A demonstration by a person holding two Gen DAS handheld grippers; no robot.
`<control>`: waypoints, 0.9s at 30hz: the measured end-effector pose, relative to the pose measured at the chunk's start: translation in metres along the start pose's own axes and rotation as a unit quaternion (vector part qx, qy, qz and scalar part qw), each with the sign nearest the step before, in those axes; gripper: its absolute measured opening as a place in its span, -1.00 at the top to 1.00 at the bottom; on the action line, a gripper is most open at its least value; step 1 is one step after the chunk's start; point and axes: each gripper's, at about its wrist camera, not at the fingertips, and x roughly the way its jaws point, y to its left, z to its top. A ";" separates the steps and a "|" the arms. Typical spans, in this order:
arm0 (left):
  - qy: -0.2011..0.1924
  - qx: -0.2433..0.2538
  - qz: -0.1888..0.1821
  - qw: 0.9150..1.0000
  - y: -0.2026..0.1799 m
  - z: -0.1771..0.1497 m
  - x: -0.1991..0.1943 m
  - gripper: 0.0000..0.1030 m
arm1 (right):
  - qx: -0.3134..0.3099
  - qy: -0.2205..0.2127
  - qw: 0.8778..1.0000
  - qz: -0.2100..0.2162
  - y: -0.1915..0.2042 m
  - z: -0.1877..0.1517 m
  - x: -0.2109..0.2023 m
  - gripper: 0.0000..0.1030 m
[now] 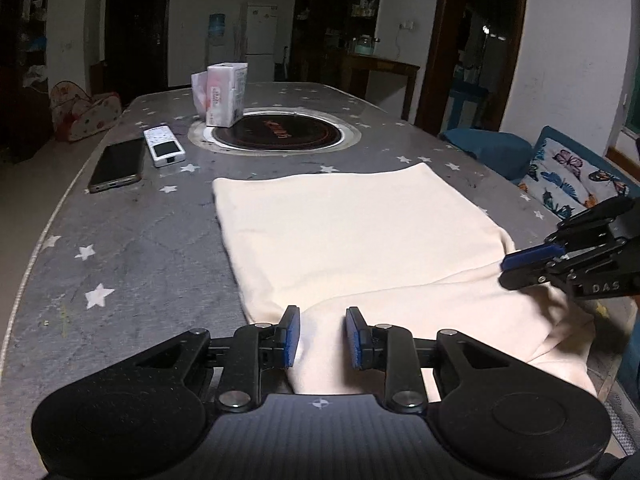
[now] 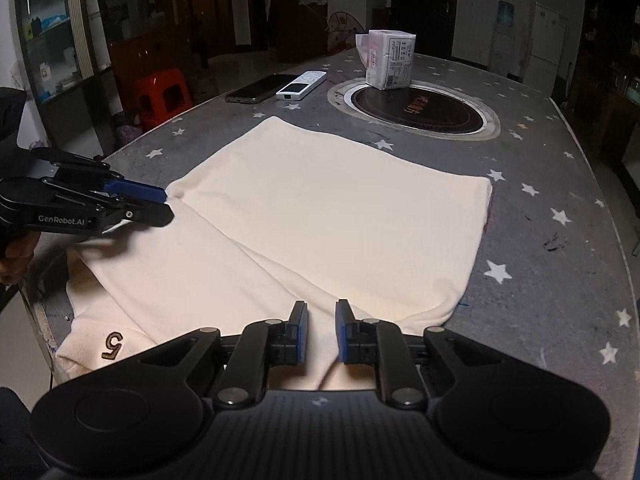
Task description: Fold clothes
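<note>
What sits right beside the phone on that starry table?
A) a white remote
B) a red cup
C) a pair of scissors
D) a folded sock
A: a white remote lies next to the dark phone on the table, beyond the cream garment.

"GenRobot.AI" in white on the black left gripper [image 2: 150,206]; "DAS" on the black right gripper [image 1: 510,270]; a brown embroidered "5" on the cream fabric garment [image 2: 320,208].
</note>
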 end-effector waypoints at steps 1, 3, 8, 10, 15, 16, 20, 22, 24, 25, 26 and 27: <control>-0.002 0.002 0.002 1.000 0.000 0.000 -0.002 0.45 | -0.001 -0.004 1.000 -0.001 0.000 0.001 -0.002 0.72; -0.017 0.011 0.006 1.000 -0.004 0.003 -0.008 0.45 | 0.006 -0.015 1.000 0.004 -0.003 0.005 -0.005 0.72; -0.001 0.015 0.016 1.000 -0.002 0.003 0.005 0.36 | 0.004 -0.007 1.000 0.011 -0.002 0.007 0.009 0.72; 0.003 0.019 0.024 1.000 -0.002 0.000 0.006 0.26 | -0.005 -0.003 1.000 0.011 -0.001 0.005 0.011 0.72; -0.016 0.047 0.019 0.999 -0.013 -0.004 -0.016 0.29 | -0.036 0.010 0.999 0.029 0.009 -0.005 0.000 0.72; -0.019 0.052 0.015 0.998 -0.016 -0.006 -0.020 0.29 | -0.042 0.013 0.998 0.032 0.011 -0.007 -0.002 0.72; -0.012 0.065 0.002 0.998 -0.025 -0.021 -0.028 0.29 | -0.068 0.024 0.996 0.047 0.018 -0.015 -0.011 0.72; 0.000 0.066 0.002 0.998 -0.026 -0.031 -0.027 0.28 | -0.080 0.029 0.995 0.054 0.022 -0.019 -0.015 0.72; 0.004 0.061 0.001 0.998 -0.024 -0.038 -0.029 0.27 | -0.092 0.034 0.993 0.060 0.026 -0.023 -0.020 0.72; 0.003 0.058 0.000 0.998 -0.023 -0.040 -0.031 0.26 | -0.091 0.035 0.993 0.061 0.026 -0.023 -0.022 0.72; 0.004 0.059 0.001 0.998 -0.023 -0.040 -0.034 0.25 | -0.090 0.035 0.993 0.061 0.025 -0.022 -0.024 0.72; 0.005 0.061 0.002 0.998 -0.022 -0.038 -0.036 0.25 | -0.088 0.033 0.994 0.059 0.024 -0.021 -0.027 0.72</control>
